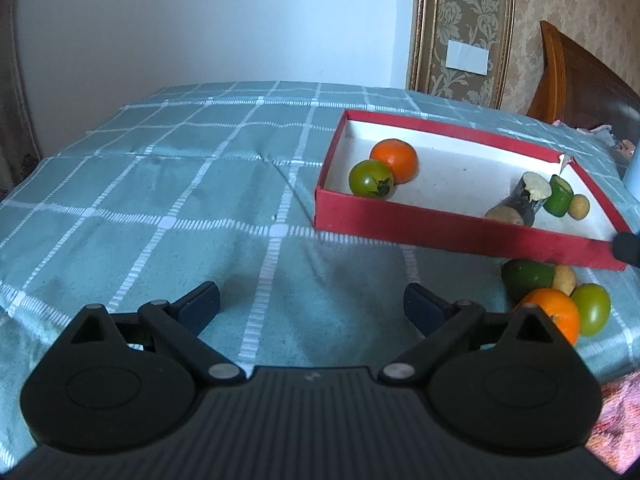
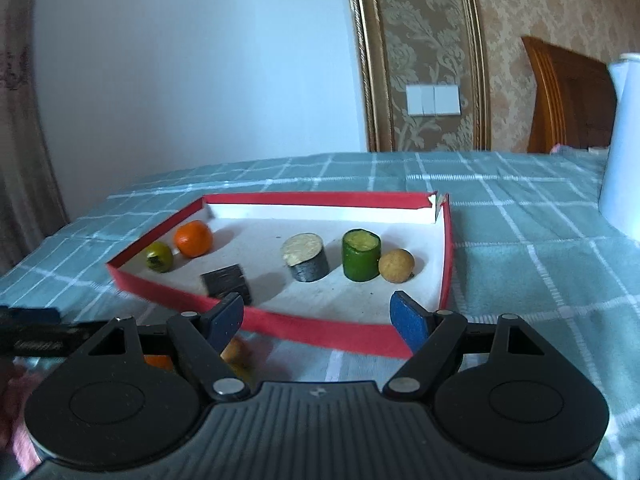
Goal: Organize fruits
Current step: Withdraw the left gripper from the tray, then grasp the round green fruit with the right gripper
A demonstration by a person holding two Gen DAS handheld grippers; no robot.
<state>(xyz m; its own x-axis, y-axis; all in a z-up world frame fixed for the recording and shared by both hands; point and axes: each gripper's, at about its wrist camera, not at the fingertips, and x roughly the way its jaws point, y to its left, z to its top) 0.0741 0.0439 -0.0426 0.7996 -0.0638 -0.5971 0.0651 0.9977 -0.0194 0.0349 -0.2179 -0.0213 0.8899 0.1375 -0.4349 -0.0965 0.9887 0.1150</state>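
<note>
Left gripper (image 1: 312, 306) spread wide, holding nothing, hovering over bare checked cloth (image 1: 168, 184). Right gripper (image 2: 316, 318) likewise spread wide and empty, blue pads (image 2: 408, 322) at the near wall of the red tray (image 2: 320, 330). Inside the tray, from the right wrist view: orange (image 2: 194, 239) and green tomato (image 2: 159, 257) touching in the 10 o'clock corner, dark block (image 2: 227, 283) just inside the near wall, grey-skinned cut chunk (image 2: 306, 257) at centre, green cut chunk (image 2: 361, 255) touching a small tan fruit (image 2: 396, 265) toward 2 o'clock. Open white floor left between the two clusters and along the far wall. Far corner of the tray torn open at 1 o'clock. Outside the tray, seen from the left wrist at 4 o'clock: a loose heap on the cloth just below the near wall, namely second orange (image 1: 558, 316), second green tomato (image 1: 593, 308), dark green piece (image 1: 528, 278) and a tan fruit (image 1: 565, 279), all touching or nearly so. Near tray wall standing between heap and floor. White container (image 2: 624, 152) upright at 3 o'clock, well apart from the tray. Wide free cloth at 9 to 12 o'clock in the left view; table edge falling away at 9 o'clock.
</note>
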